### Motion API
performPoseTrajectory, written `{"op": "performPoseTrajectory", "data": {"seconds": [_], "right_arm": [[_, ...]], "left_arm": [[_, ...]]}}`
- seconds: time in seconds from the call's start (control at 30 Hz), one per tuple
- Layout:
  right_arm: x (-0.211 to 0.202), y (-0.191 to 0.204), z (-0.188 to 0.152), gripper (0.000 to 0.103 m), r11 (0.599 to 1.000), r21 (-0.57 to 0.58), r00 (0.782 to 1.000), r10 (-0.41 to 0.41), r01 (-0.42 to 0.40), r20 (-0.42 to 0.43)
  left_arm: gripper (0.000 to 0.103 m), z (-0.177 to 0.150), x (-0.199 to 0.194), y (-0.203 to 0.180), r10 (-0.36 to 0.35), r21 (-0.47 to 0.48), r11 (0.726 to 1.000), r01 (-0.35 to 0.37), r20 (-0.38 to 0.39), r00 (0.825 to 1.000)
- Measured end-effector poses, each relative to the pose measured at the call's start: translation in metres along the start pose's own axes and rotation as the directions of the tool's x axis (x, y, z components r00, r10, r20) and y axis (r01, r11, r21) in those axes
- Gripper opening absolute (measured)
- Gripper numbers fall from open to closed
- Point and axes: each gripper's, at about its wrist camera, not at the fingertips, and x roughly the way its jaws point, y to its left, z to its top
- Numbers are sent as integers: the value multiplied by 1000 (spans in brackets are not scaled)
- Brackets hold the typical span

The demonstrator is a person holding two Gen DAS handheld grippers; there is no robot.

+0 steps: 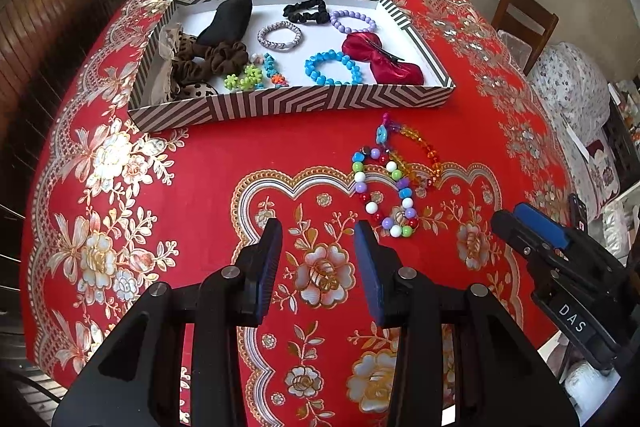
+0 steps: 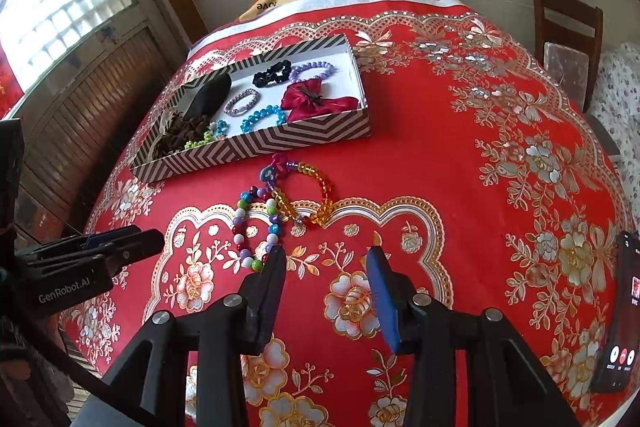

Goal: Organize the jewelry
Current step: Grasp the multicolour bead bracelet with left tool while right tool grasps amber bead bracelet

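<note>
Right wrist: bracelet (image 2: 258, 227) beside left fingers (image 2: 276, 259).

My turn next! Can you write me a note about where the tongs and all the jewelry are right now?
Left tongs: open, empty, above the tablecloth.
Right tongs: open, empty, just right of the beads.
Striped box: already holds scrunchies, the red bow, blue bracelet and purple bracelet.
Left to do: the colourful bead bracelet and amber bracelet, tangled together in front of the box.
</note>
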Motion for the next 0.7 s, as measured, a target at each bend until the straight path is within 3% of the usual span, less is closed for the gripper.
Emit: {"op": "performPoseTrajectory", "data": {"seconds": [0.7], "right_arm": [[14,-13,8,41,1000,3,1000,4,-4,-21]], "left_arm": [[40,10,21,-3,-36,-33,999,34,-53,998]]}}
